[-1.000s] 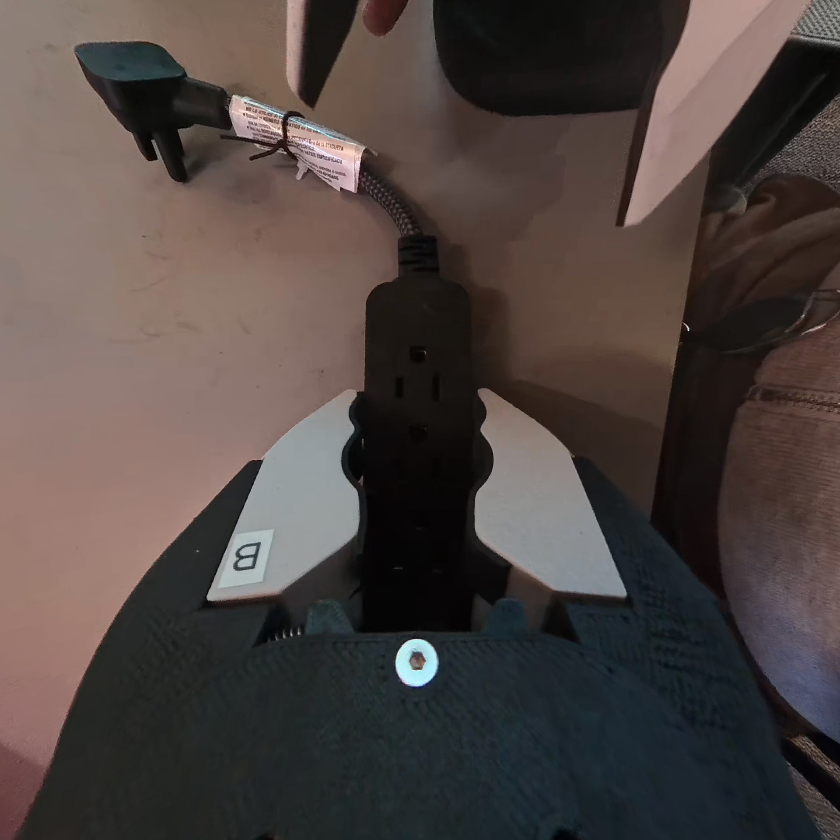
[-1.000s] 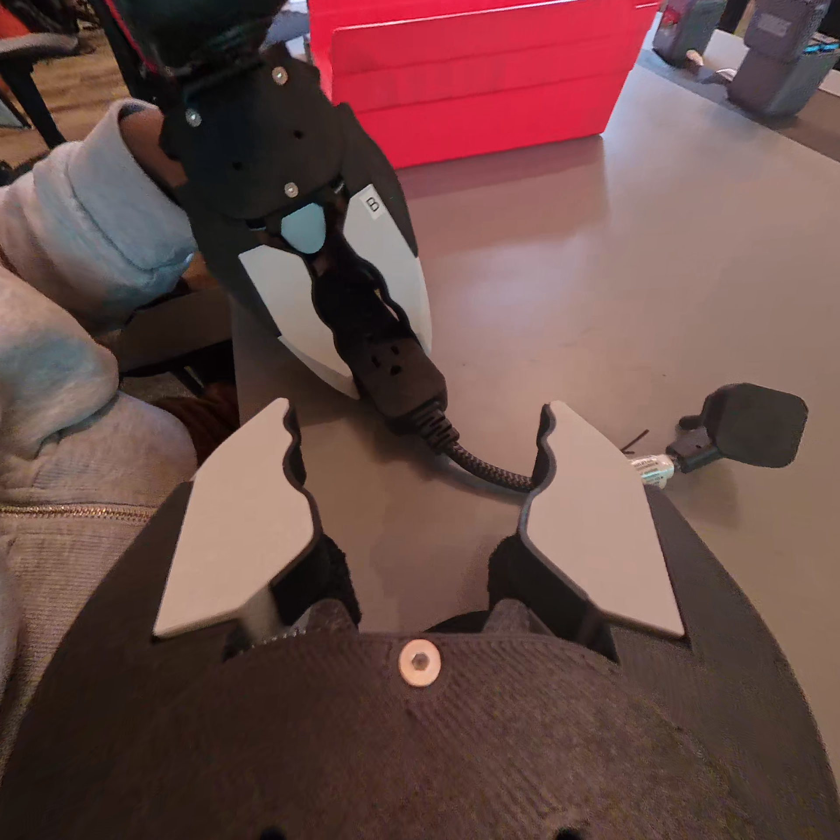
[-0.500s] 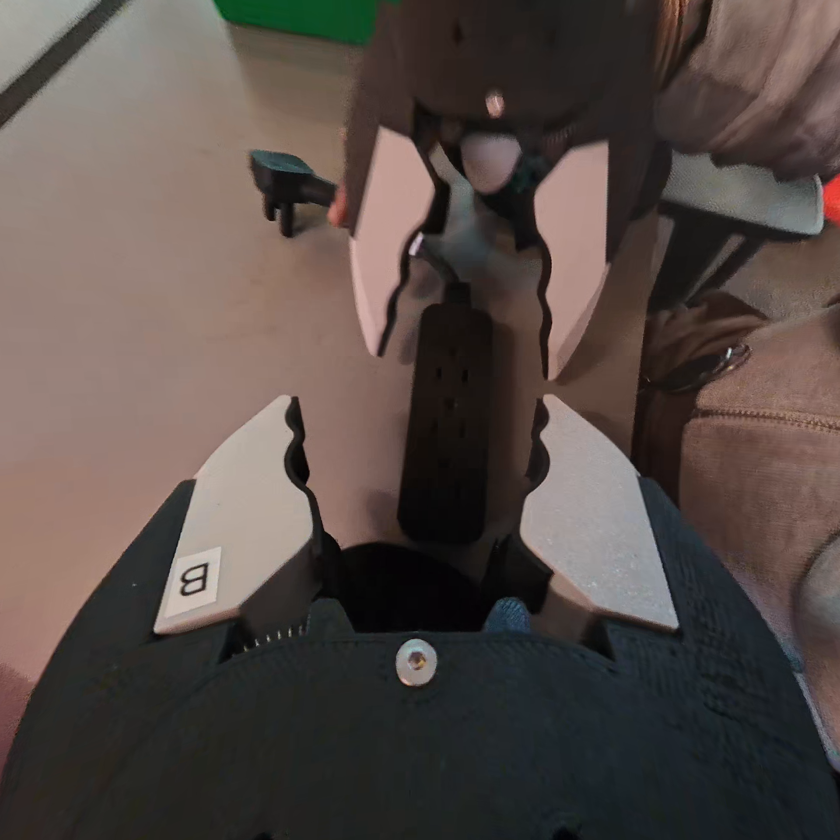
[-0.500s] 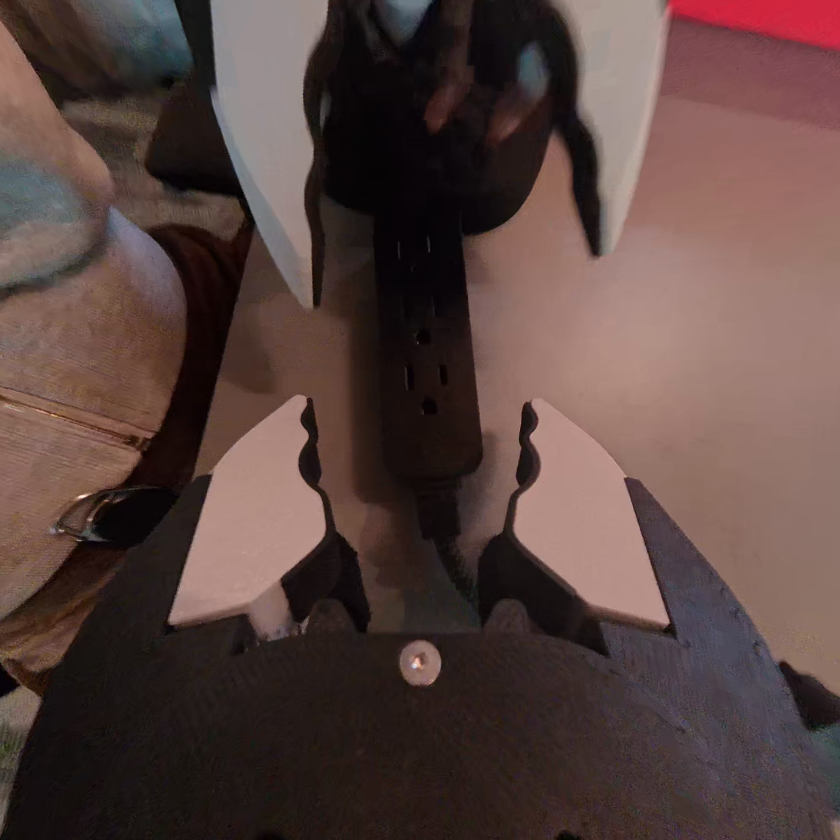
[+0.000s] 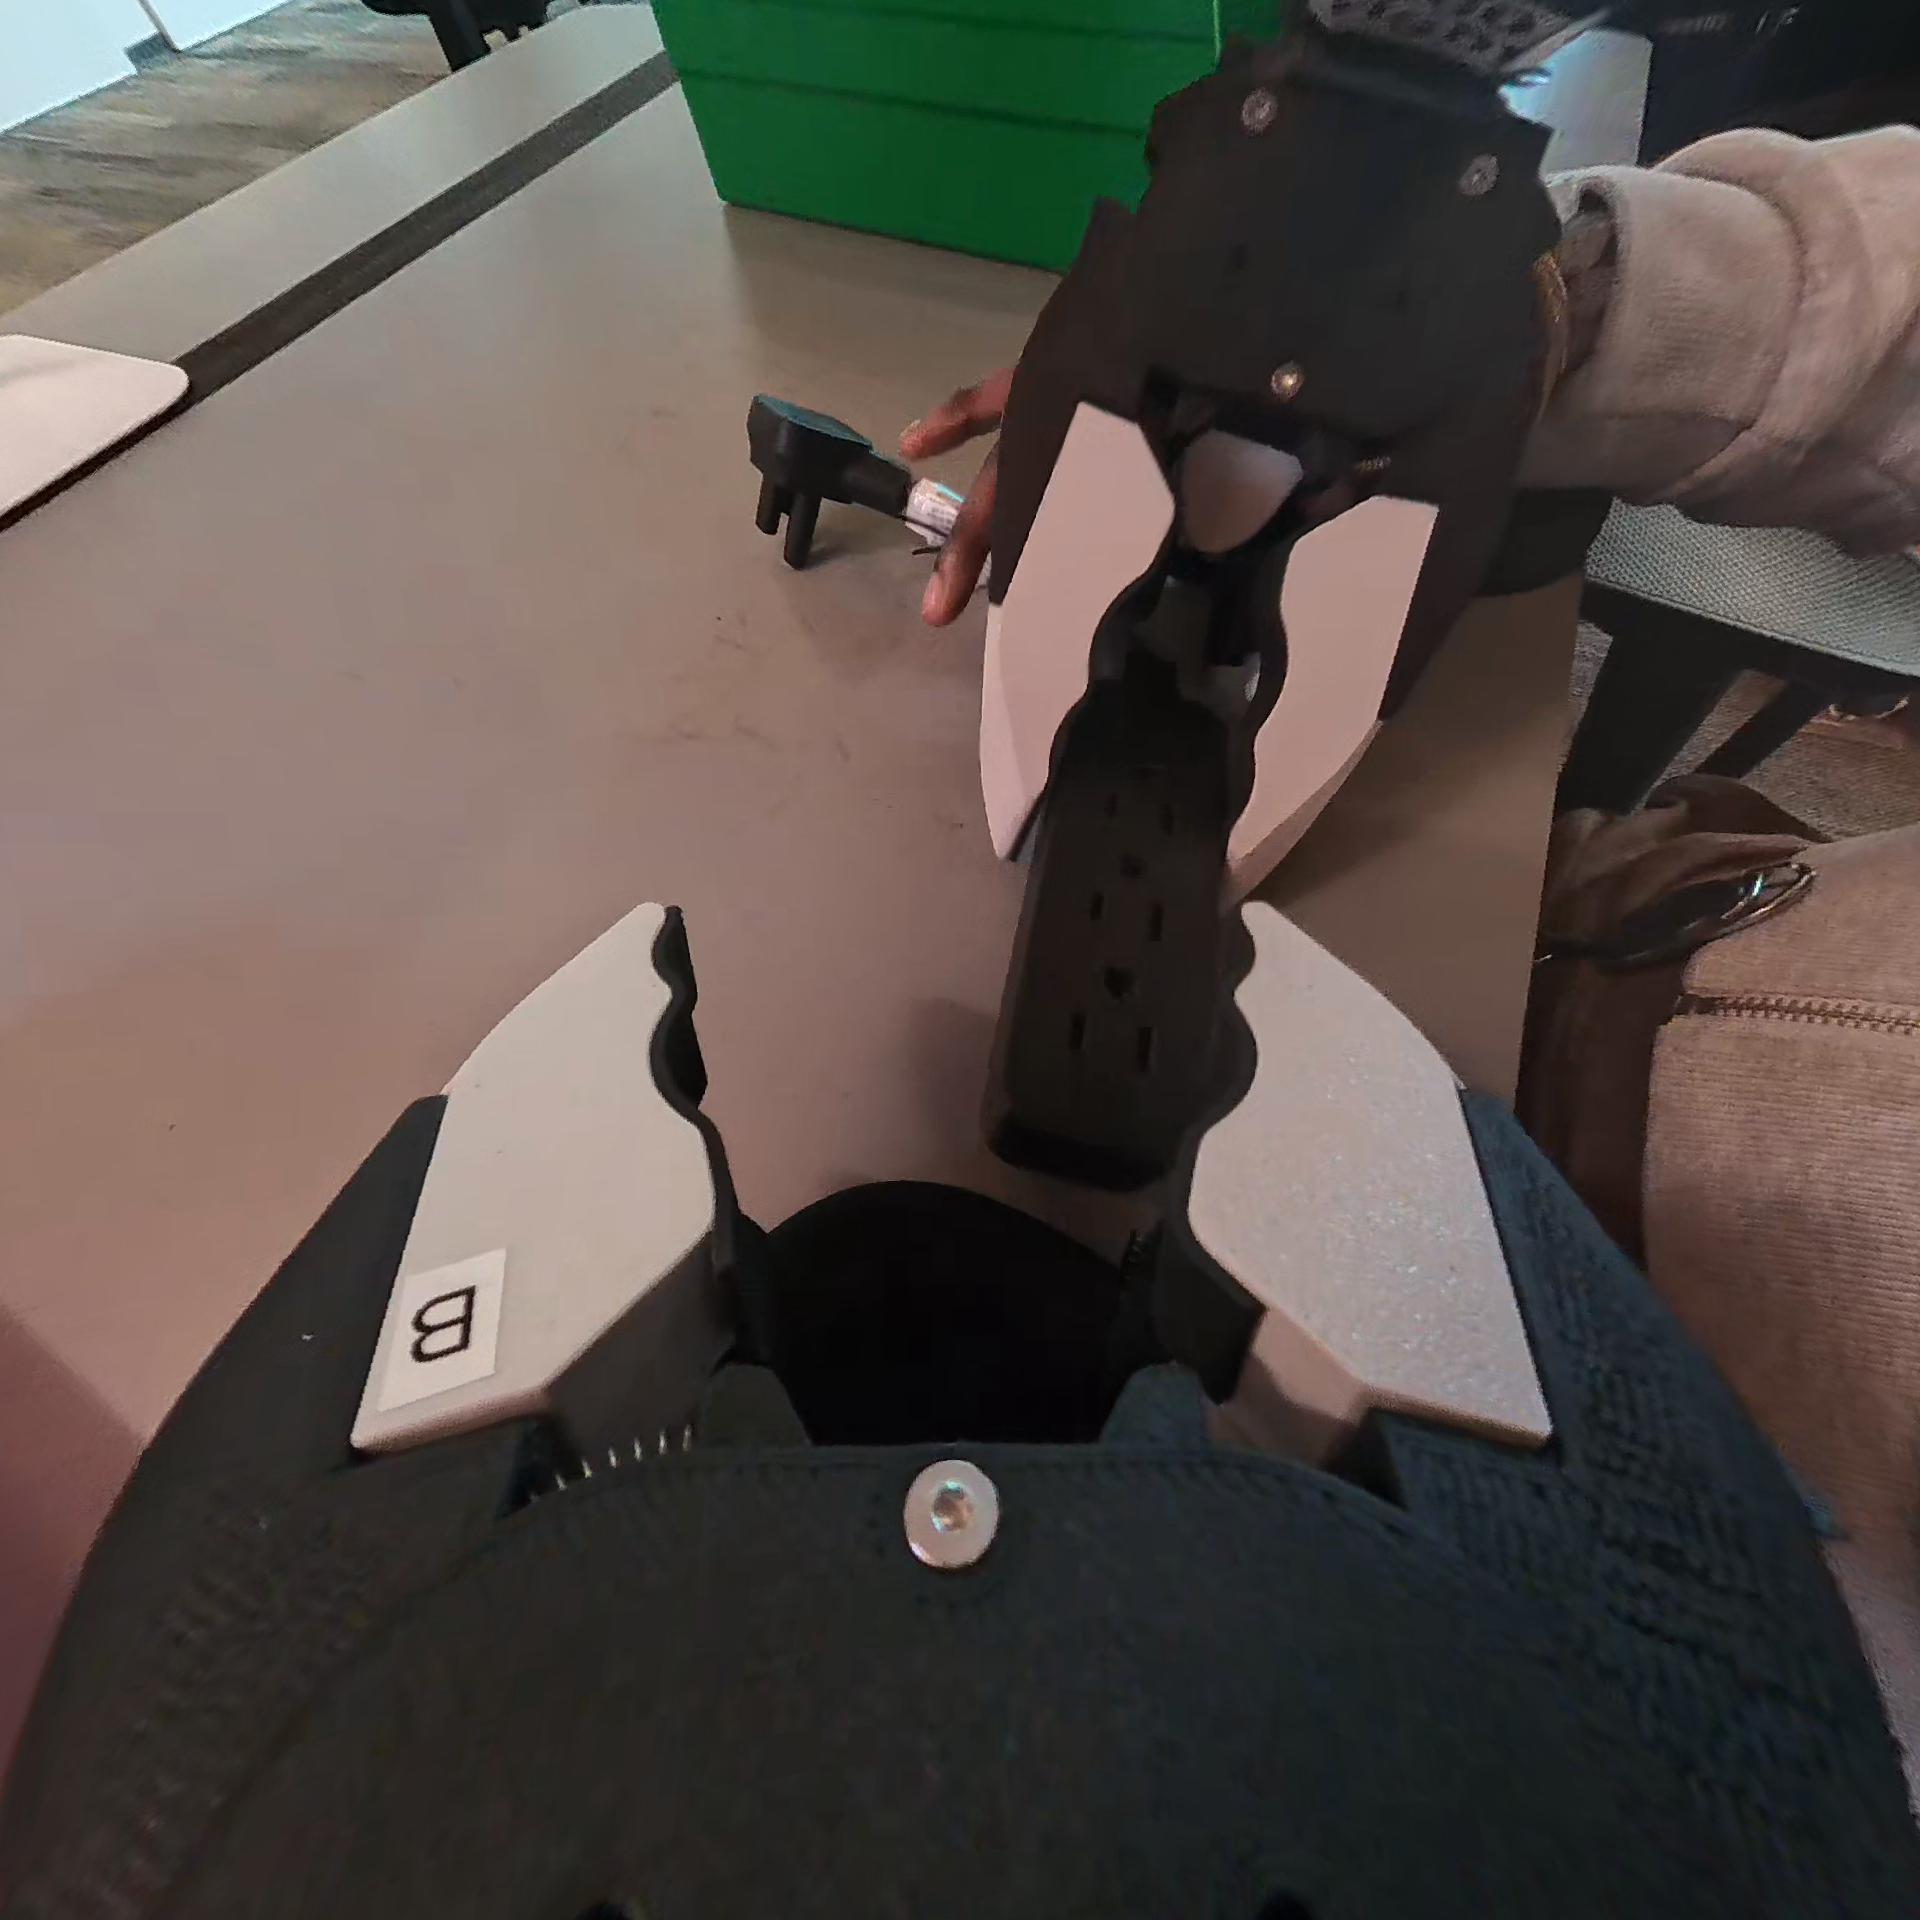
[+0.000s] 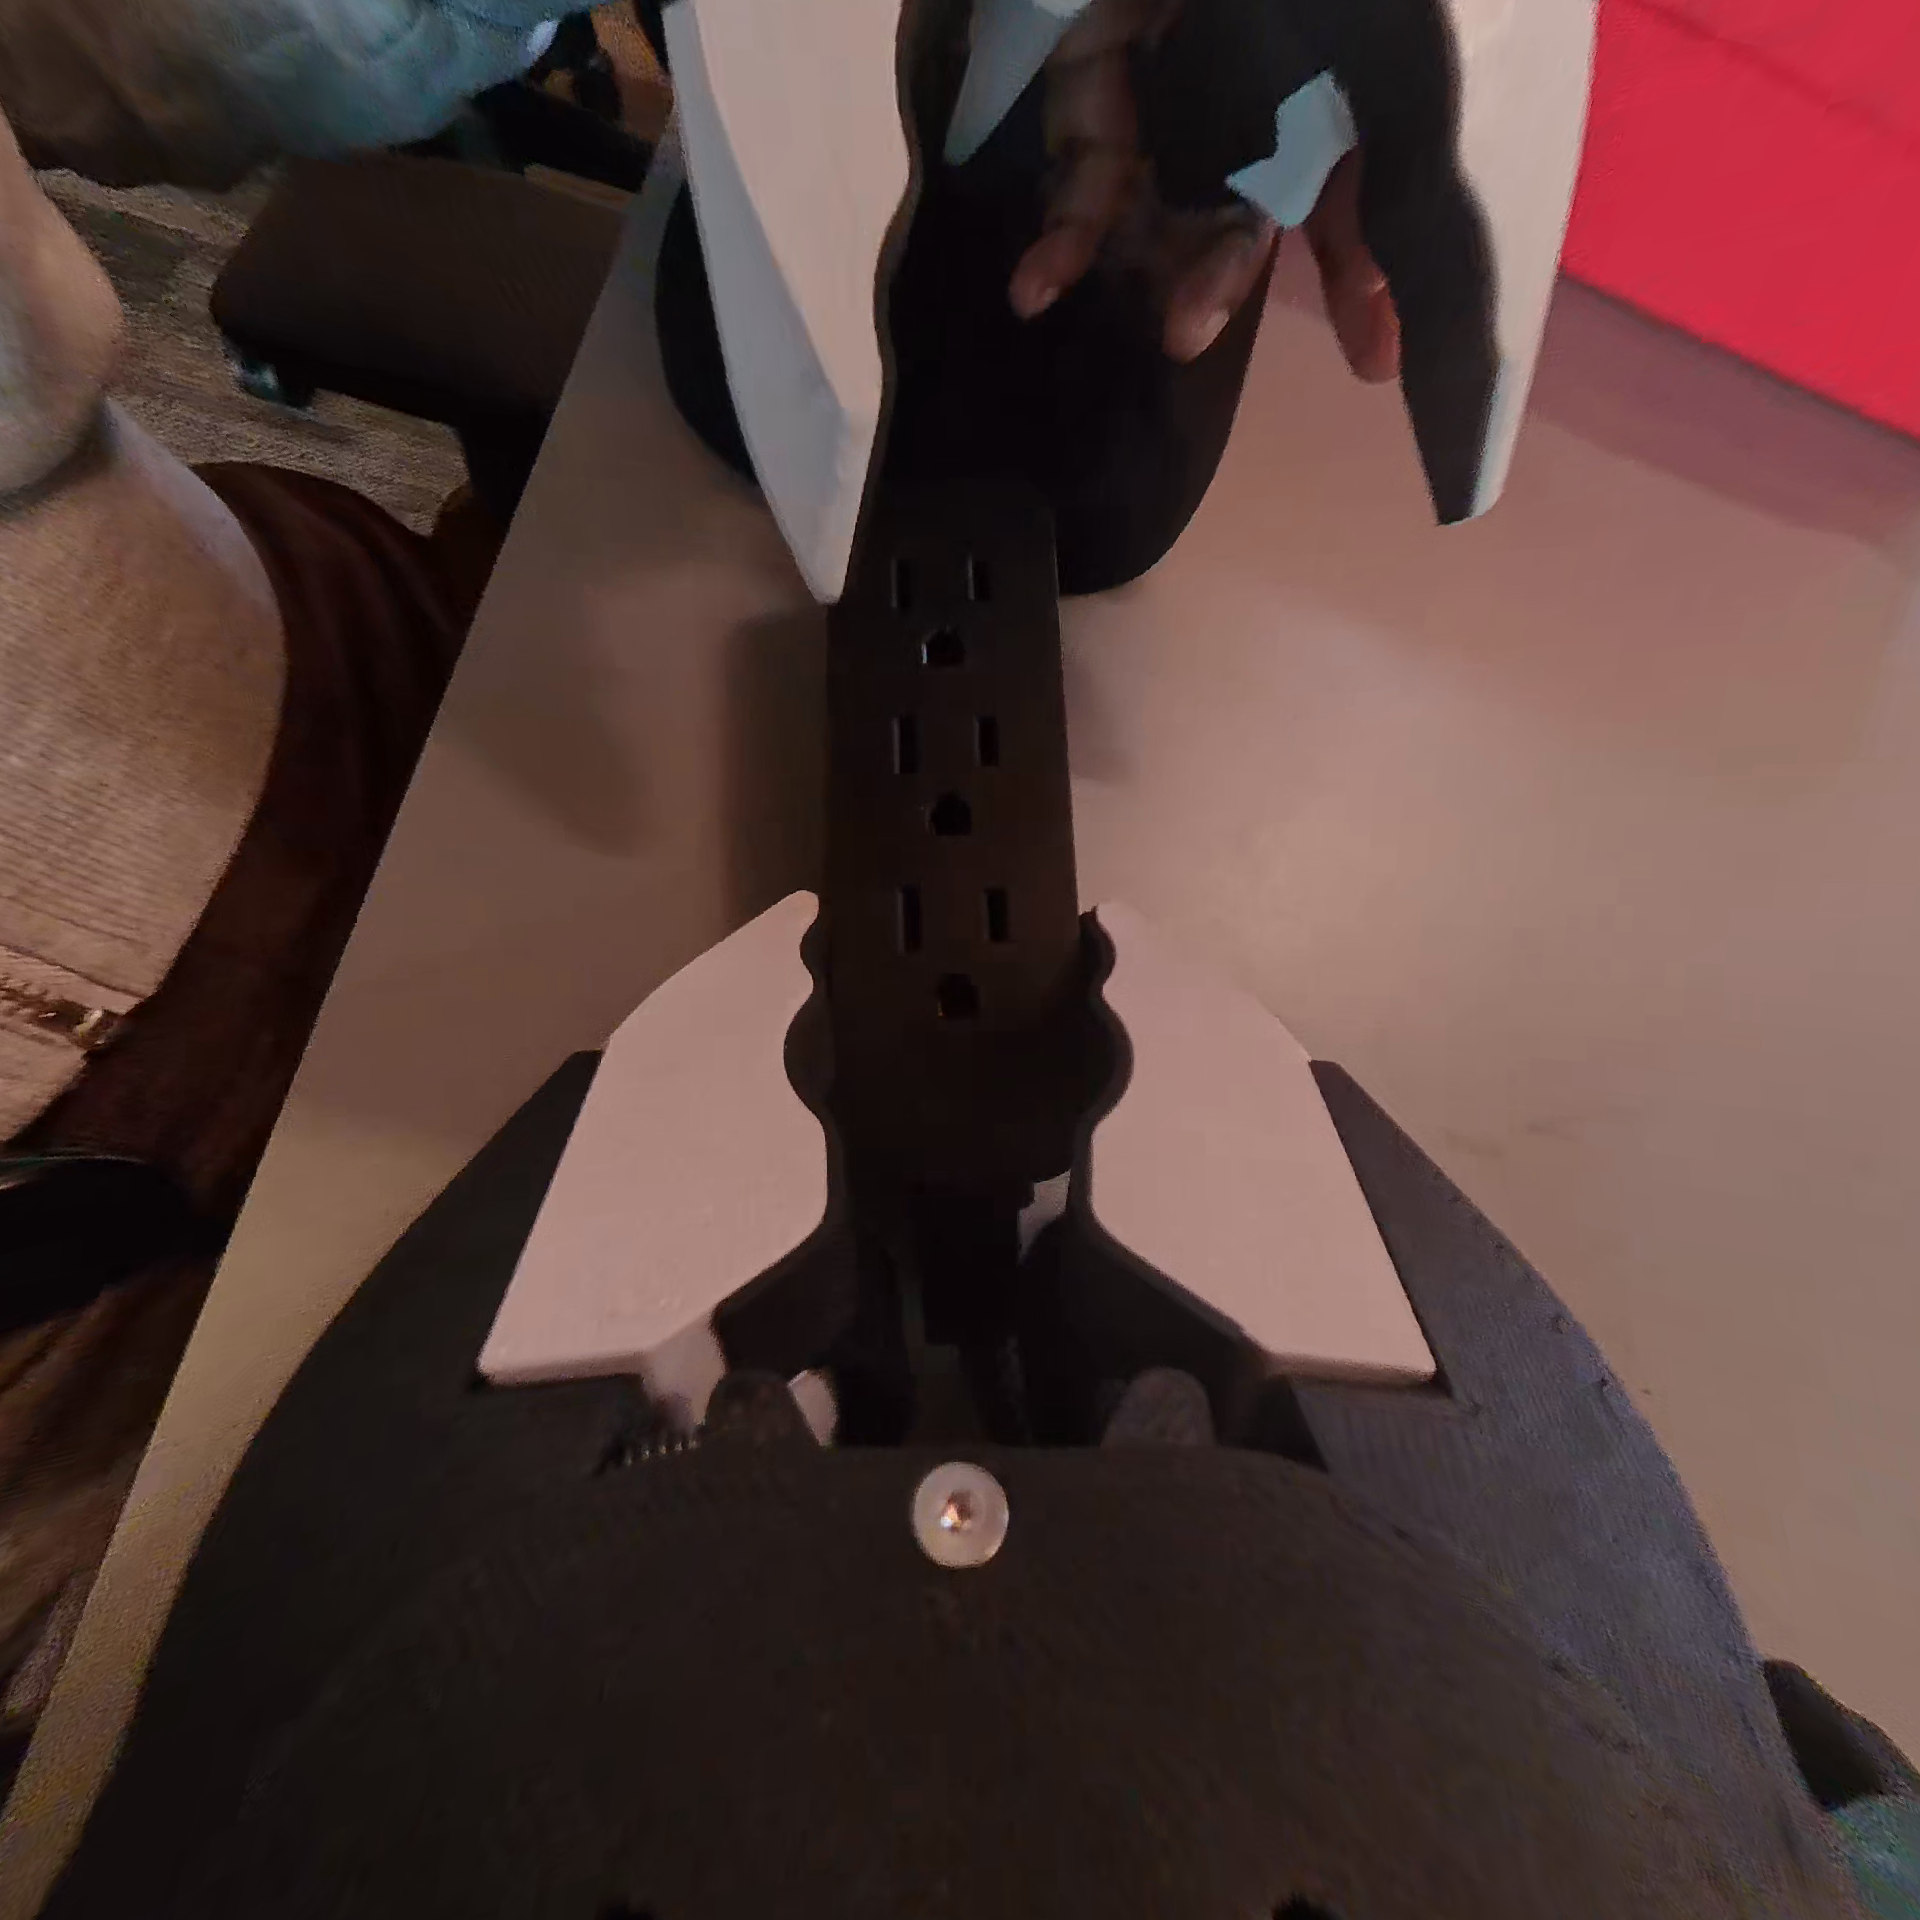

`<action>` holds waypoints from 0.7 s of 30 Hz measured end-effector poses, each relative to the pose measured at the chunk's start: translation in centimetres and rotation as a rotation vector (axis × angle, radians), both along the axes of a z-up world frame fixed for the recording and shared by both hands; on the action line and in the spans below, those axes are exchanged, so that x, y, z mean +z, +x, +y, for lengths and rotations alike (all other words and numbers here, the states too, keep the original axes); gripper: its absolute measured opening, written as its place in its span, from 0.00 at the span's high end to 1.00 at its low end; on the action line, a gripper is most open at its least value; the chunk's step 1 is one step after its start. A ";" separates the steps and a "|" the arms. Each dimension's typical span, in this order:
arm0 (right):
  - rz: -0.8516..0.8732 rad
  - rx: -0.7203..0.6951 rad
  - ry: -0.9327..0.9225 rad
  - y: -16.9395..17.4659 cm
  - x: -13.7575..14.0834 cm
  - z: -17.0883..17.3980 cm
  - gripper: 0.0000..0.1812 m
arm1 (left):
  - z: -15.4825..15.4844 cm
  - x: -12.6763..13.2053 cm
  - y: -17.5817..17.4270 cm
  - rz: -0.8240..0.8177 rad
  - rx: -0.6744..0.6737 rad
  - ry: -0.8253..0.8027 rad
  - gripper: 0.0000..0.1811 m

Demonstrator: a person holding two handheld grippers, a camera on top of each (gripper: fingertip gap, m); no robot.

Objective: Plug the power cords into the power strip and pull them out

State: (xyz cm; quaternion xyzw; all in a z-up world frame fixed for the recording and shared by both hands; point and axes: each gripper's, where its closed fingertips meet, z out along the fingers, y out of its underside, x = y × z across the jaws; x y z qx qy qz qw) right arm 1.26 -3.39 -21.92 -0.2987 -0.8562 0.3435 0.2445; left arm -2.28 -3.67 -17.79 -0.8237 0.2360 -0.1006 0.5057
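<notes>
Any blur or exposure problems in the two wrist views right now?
Left wrist view: mostly sharp, evenly lit; power strip outlets readable, wide-angle bending at the edges. Right wrist view: dimmer with a reddish cast; the left hand-held gripper at the top is motion-blurred, the power strip between the right hand-held gripper fingers sharper.

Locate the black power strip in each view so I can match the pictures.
Left wrist view: the power strip is right of centre, running away from the camera, its far end clamped in the right gripper.
Right wrist view: the power strip runs up the centre, its near end clamped in this view's own gripper.
Shared landmark: the tan table.
</notes>
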 end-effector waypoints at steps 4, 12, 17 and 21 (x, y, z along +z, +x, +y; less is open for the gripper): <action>0.131 -0.049 -0.074 -0.6 2.7 0.7 0.75 | 0.1 0.5 -0.4 -0.019 0.029 0.039 0.48; 0.391 -0.188 -0.285 -1.1 10.5 4.1 0.75 | 0.4 0.3 -1.0 -0.023 0.077 0.033 0.47; 0.515 -0.263 -0.374 -0.8 16.3 6.7 0.75 | 0.5 -0.8 -0.7 0.052 0.065 -0.015 0.47; 0.640 -0.285 -0.407 -0.1 21.5 8.9 0.75 | 0.4 -1.3 -0.5 0.088 0.056 -0.030 0.47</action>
